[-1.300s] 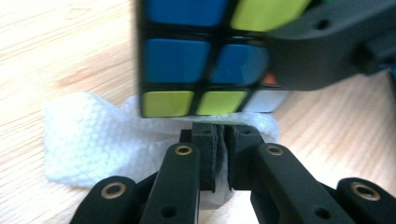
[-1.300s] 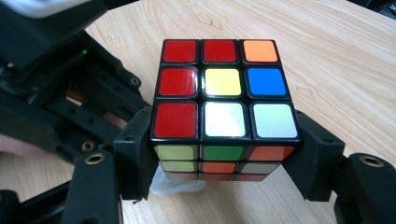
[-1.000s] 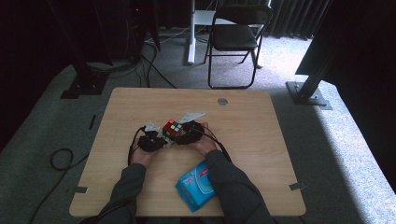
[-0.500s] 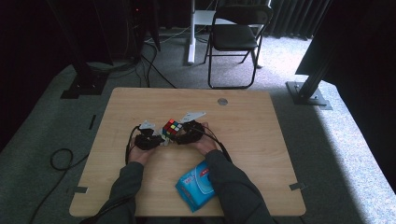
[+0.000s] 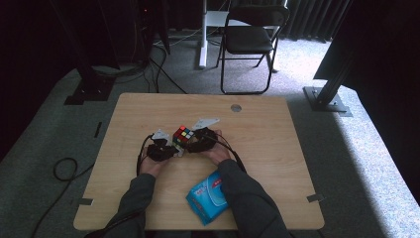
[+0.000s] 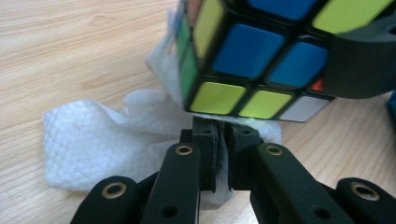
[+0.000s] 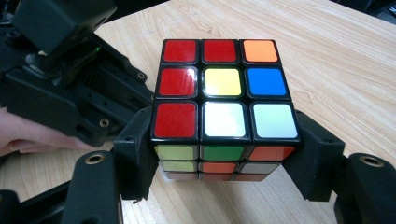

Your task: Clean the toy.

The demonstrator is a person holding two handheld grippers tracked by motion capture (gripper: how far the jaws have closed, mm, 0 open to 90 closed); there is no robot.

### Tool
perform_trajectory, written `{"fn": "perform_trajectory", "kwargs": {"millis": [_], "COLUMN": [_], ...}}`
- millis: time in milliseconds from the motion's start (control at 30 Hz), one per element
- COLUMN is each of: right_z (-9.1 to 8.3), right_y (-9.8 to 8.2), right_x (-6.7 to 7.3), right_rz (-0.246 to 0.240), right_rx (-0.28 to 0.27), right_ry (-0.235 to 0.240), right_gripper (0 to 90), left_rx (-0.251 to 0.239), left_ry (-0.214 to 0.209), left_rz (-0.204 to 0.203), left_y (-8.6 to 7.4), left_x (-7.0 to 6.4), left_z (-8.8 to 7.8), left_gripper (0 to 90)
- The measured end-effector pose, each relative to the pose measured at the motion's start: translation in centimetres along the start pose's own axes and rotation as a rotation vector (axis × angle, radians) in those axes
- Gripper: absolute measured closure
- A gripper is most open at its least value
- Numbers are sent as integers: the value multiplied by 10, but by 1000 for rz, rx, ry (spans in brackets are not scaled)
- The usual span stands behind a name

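A scrambled colour cube (image 7: pixel 224 93) is held just above the wooden table (image 5: pixel 277 139), near its middle. My right gripper (image 7: pixel 224 158) is shut on it, one jaw on each side. The face turned up to the camera is mostly red, with yellow, blue, orange and white squares. My left gripper (image 6: pixel 219 140) is shut on a crumpled white wipe (image 6: pixel 93 140), which it presses up against the cube's (image 6: pixel 243 51) lower face. In the high view both grippers, the left (image 5: pixel 173 148) and the right (image 5: pixel 192 141), meet at the cube (image 5: pixel 183 135).
A blue packet of wipes (image 5: pixel 208 198) lies near the table's front edge, under the right forearm. A round grommet (image 5: pixel 236 107) sits at the table's far side. A folding chair (image 5: pixel 250 39) and cables stand on the carpet beyond.
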State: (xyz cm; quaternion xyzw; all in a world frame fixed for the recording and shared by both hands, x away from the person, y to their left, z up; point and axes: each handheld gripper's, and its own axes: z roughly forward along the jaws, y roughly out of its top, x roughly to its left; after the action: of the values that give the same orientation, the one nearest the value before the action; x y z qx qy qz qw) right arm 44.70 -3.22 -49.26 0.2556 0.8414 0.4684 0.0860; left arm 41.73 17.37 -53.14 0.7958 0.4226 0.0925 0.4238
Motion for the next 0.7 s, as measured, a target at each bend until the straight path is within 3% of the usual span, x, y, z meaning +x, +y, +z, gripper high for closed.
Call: {"fn": "perform_trajectory", "kwargs": {"millis": [167,467,700], "right_z": [-1,-1,-2], "right_y": [0,0,0], "right_x": [-1,-2,-3], "right_rz": [8,14,27], "right_rx": [-7,-11,-9], "right_ry": [-5,-15,-36], "right_gripper": [343,342,342], "left_rx": [7,38,47], "left_ry": [-15,-38,-25], "left_rz": [22,102,135], "left_y": [2,5,7], "left_x": [-7,-25,-30], "left_z": [2,6,5], "left_gripper": [844,842,842]}}
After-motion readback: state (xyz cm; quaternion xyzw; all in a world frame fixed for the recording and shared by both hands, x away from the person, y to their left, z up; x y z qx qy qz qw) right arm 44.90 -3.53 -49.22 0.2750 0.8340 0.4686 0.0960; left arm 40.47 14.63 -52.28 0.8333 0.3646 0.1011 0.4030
